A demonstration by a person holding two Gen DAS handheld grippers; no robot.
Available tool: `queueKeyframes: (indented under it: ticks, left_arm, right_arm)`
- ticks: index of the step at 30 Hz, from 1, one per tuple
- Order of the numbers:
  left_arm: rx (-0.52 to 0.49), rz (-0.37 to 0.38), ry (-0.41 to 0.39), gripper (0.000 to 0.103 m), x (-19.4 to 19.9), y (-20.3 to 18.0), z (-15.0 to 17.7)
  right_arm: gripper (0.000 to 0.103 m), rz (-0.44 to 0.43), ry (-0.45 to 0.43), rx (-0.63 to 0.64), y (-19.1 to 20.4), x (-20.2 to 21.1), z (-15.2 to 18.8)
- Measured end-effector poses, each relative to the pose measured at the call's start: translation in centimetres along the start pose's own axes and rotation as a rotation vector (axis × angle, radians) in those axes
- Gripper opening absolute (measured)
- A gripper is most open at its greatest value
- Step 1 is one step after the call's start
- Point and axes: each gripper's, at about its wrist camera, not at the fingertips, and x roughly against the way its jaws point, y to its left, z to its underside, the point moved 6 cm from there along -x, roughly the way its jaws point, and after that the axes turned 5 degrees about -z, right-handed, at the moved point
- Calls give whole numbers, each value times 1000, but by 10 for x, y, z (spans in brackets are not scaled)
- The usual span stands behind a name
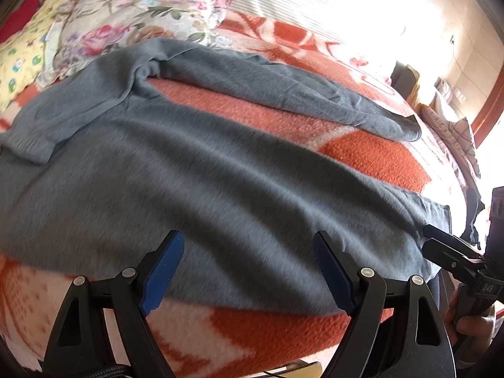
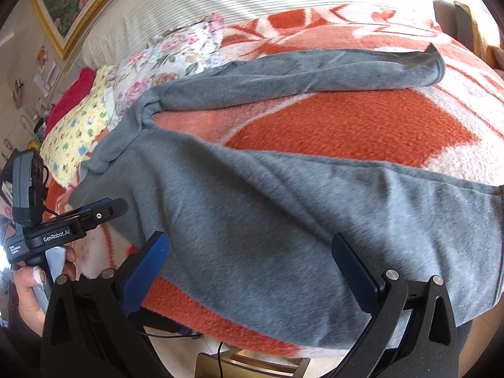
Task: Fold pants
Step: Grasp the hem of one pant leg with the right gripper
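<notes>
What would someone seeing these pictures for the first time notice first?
Grey pants lie spread across an orange and white blanket on a bed, their two legs splayed in a V. In the foreground the open left gripper and open right gripper hover over the nearer leg, holding nothing. Floral pillows sit at the far left by the headboard.

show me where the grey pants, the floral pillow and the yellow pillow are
grey pants [image 1: 220, 182], left wrist view, on the near leg's middle
floral pillow [image 1: 132, 22], left wrist view, on its rose-printed face
yellow pillow [image 2: 78, 129], right wrist view, on its printed middle
</notes>
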Motion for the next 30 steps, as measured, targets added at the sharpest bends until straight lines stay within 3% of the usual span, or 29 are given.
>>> queueKeyframes:
  ticks: [9,23,30]
  left_arm:
    - [-92,16,-20,84,-14,-26,-49]
    - [-227,42,-19,84,-57,-53,-147]
    - [-386,-2,-24,84,-96,-77,-210]
  right_arm:
    - [103,50,-58,-60,-39,13,-32]
    - [103,209,-174,-88,-134,44,-125]
    - [101,238,-180,-116,-184,42,-172]
